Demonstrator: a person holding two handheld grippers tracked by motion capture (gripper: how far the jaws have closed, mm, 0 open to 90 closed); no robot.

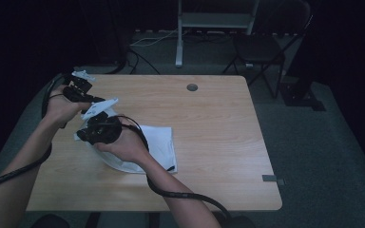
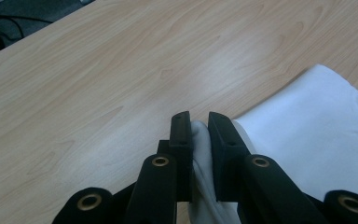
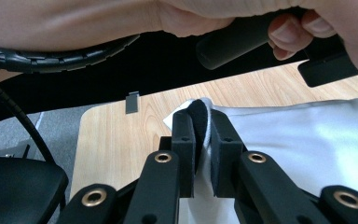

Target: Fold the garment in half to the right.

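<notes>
A white cloth (image 1: 159, 145) lies folded on the left half of the wooden table (image 1: 218, 142). My left gripper (image 1: 92, 102) is at the cloth's far left corner, and in the left gripper view its jaws (image 2: 199, 122) are shut on a bunched edge of the white cloth (image 2: 317, 126). My right gripper (image 1: 88, 134) sits just in front of it, over the cloth's left edge. In the right gripper view its jaws (image 3: 200, 122) are shut on a fold of the cloth (image 3: 307, 135), with a dark trim between the pads.
A round grommet hole (image 1: 192, 87) is in the table's far middle. A small grey clip (image 1: 272, 178) sits on the near right edge. A dark folding chair (image 1: 261, 47) and a metal stand (image 1: 214, 21) are behind the table. Cables (image 1: 180, 194) trail off the near edge.
</notes>
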